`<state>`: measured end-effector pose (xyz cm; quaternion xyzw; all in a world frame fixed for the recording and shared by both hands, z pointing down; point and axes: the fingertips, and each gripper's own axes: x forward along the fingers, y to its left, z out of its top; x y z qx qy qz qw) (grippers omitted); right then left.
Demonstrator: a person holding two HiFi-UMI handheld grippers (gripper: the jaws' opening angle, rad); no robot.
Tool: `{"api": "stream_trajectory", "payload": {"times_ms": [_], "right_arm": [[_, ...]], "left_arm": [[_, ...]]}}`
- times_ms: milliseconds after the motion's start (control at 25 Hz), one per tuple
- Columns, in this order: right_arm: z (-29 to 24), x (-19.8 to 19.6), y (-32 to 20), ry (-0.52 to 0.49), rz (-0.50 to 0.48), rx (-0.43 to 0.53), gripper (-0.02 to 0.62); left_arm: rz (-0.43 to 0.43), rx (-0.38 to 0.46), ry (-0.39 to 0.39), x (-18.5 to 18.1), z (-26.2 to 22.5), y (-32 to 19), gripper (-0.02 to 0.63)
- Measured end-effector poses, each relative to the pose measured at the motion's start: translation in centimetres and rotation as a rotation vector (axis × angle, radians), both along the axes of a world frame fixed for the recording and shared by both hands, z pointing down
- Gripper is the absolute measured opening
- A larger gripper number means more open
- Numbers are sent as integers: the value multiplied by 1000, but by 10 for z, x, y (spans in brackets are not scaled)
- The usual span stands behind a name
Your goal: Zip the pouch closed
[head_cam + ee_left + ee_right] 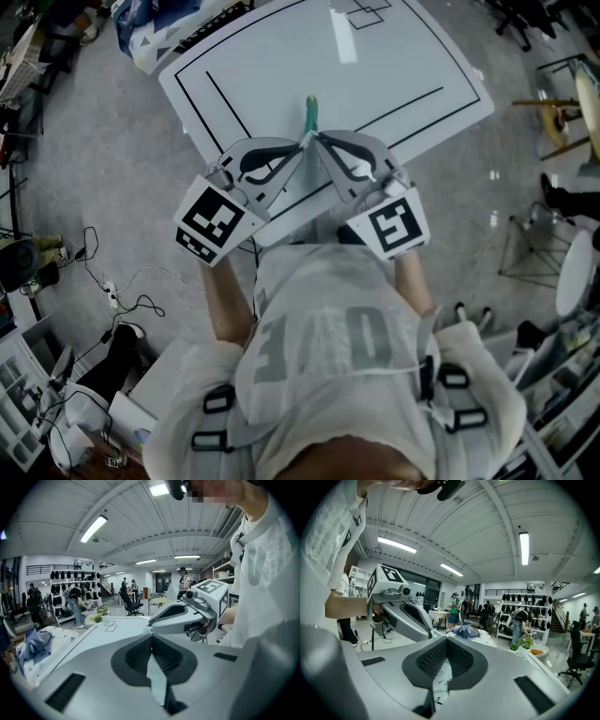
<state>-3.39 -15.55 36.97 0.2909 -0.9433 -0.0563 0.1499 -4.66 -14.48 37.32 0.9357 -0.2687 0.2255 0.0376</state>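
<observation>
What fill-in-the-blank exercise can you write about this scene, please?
1. The left gripper and the right gripper are both ____ on the pouch.
2. The table under the pouch is ____ with black lines.
3. The pouch is held by ____ grippers at once.

Missing words: shut; white; two

A white table, marked with black lines and a small outlined square, stands on the grey floor, with a crumpled blue-and-white heap of cloth at its far left corner.
</observation>
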Motion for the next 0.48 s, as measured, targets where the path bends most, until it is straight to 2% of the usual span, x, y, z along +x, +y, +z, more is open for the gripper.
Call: {"api": "stream_trajectory", "payload": {"times_ms": [160,280,480], "right_arm": [[-10,-2,2,-42,-19,2,8],[-15,-2,3,-58,-23,11,8],[-23,-1,-2,-137,-5,1,8]], "left_arm": [[-81,-67,87,-7,2,-5,9],[-128,-129,116,-9,6,-11,9],[-105,-175,230,-4,8,-13,9]]}}
